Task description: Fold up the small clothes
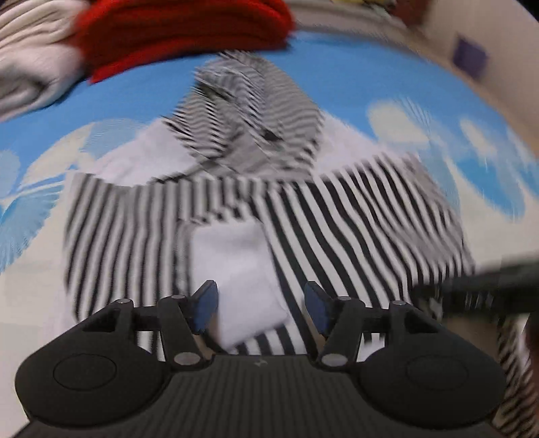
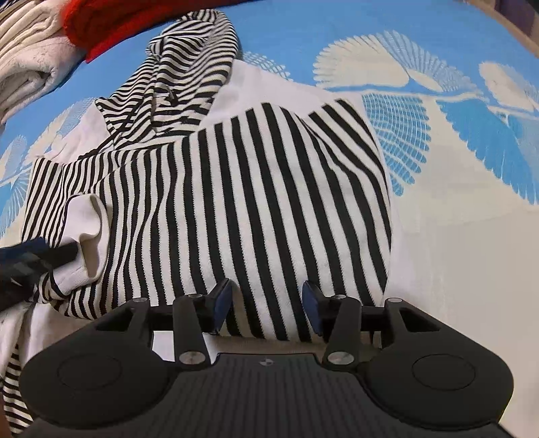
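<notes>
A black-and-white striped garment [image 2: 256,188] with white parts lies partly folded on a blue and white patterned cloth [image 2: 438,161]. In the left wrist view, which is motion-blurred, the striped garment [image 1: 337,215] shows a white cuff or panel [image 1: 235,269] just ahead of my left gripper [image 1: 261,300], which is open with the white piece between its fingers. My right gripper [image 2: 266,301] is open over the garment's near hem. The left gripper [image 2: 30,259] shows at the left edge of the right wrist view, at a white cuff [image 2: 87,229]. The right gripper [image 1: 478,286] shows blurred at the right of the left wrist view.
A folded red garment [image 1: 182,30] and a folded cream garment [image 1: 30,67] lie at the far left; they also show in the right wrist view as red [image 2: 128,20] and cream [image 2: 30,54]. Patterned cloth extends to the right.
</notes>
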